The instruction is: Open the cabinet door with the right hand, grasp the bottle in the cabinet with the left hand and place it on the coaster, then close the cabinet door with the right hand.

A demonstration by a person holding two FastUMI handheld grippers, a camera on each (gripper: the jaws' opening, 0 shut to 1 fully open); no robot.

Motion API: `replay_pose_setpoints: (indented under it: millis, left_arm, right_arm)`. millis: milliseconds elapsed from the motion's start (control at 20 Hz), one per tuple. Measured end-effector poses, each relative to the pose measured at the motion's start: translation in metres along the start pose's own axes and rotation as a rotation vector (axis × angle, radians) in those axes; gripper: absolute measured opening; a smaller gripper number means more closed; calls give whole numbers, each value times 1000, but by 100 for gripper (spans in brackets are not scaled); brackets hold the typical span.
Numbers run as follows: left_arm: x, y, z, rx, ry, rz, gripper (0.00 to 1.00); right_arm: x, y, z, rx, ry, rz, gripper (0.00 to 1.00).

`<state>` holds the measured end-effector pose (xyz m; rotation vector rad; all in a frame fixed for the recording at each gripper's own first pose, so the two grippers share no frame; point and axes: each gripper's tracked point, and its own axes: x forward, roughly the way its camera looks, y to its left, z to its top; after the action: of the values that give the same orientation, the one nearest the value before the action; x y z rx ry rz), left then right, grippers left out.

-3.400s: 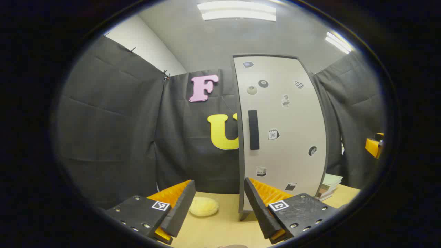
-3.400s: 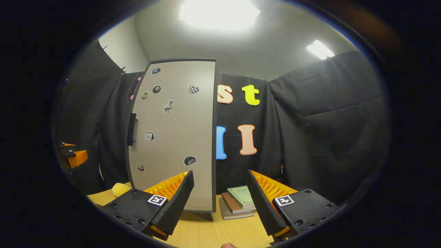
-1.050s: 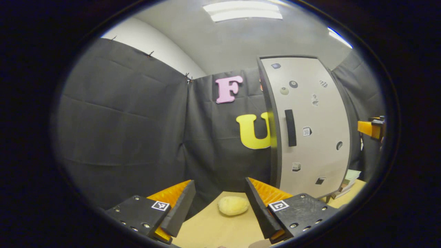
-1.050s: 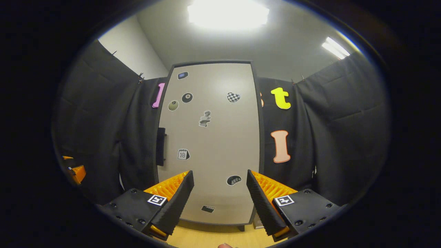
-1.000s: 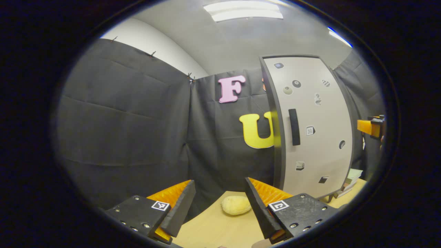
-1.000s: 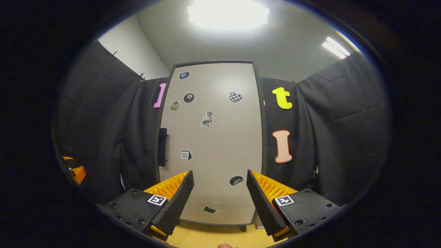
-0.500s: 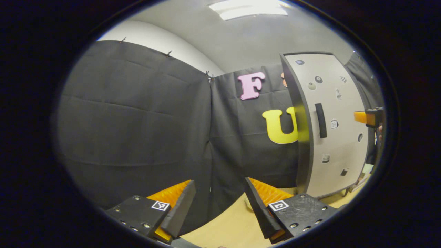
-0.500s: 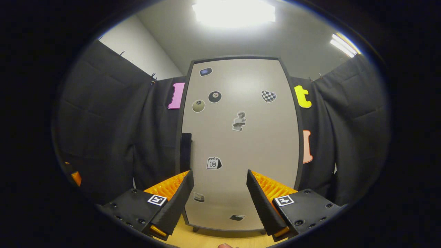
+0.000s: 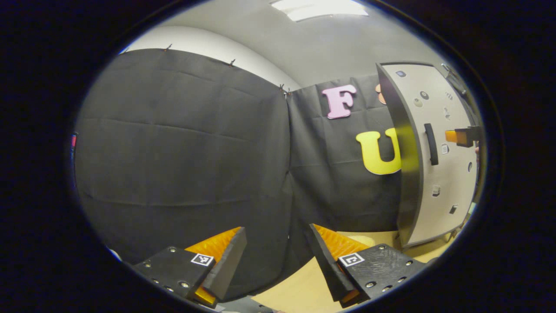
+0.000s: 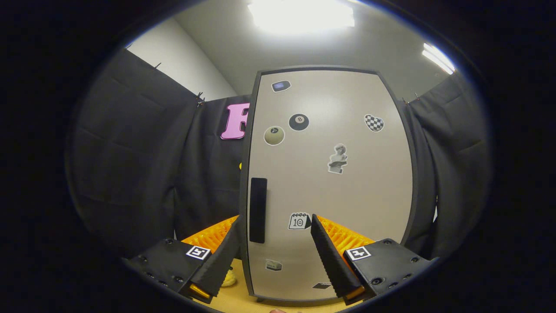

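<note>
My right tongs [image 10: 276, 256] were spread wide and grasped nothing, pointed at the tall beige cabinet door with dark edging [image 10: 330, 182], just right of its black vertical handle [image 10: 258, 210]. My left tongs [image 9: 274, 261] gaped too, empty, over the pale wooden bench [image 9: 299, 287] near the black cloth wall. Beyond them the closed door stood at the far right, the right tongs [image 9: 462, 136] beside its handle.
</note>
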<state>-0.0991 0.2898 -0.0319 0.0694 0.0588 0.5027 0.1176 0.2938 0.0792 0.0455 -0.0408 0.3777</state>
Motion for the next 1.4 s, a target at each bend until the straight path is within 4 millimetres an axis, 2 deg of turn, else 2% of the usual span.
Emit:
replay_pose_setpoints:
  millis: [150, 300, 400, 600, 700, 750, 800, 850, 900, 950, 1000, 1100, 1250, 1300, 1350, 1400]
  left_arm:
    - [-3, 18, 1, 3, -2, 29, 86]
    - [-5, 28, 0, 3, 0, 53, 86]
    - [-3, 31, -5, 0, 10, 66, 86]
    - [-7, 50, -17, -10, 32, 89, 86]
    - [-9, 55, -20, -9, 44, 101, 86]
    - [-9, 55, -24, -8, 52, 105, 86]
    - [-9, 58, -25, -8, 57, 110, 86]
    - [-9, 60, -27, -8, 59, 114, 86]
    - [-10, 60, -27, -9, 60, 116, 86]
    - [-8, 58, -28, -10, 62, 117, 86]
    - [-7, 58, -29, -11, 65, 117, 86]
    - [-6, 58, -31, -11, 66, 116, 86]
    - [-6, 58, -31, -11, 62, 108, 86]
    - [-7, 58, -30, -10, 58, 103, 87]
    - [-8, 58, -29, -8, 52, 96, 87]
    - [-9, 58, -27, -5, 47, 90, 87]
  right_arm:
    - [19, 10, -3, -4, 28, 0, 97]
    - [38, 14, -8, 2, 62, -10, 98]
    - [49, 18, -12, 13, 81, -13, 97]
    - [70, 22, -17, 25, 99, -23, 97]
    - [80, 26, -19, 31, 112, -22, 97]
    - [85, 28, -22, 35, 126, -24, 92]
    - [89, 29, -26, 37, 142, -23, 95]
    - [90, 32, -28, 40, 154, -18, 92]
    - [93, 32, -29, 43, 160, -24, 93]
    - [95, 32, -30, 43, 162, -24, 74]
    - [96, 31, -30, 44, 161, -31, 69]
    - [98, 32, -29, 45, 164, -36, 69]
    - [99, 29, -31, 37, 182, -52, 40]
    - [99, 29, -30, 42, 182, -55, 41]
    - [98, 29, -30, 39, 194, -51, 34]
    - [98, 29, -31, 52, 201, -52, 33]
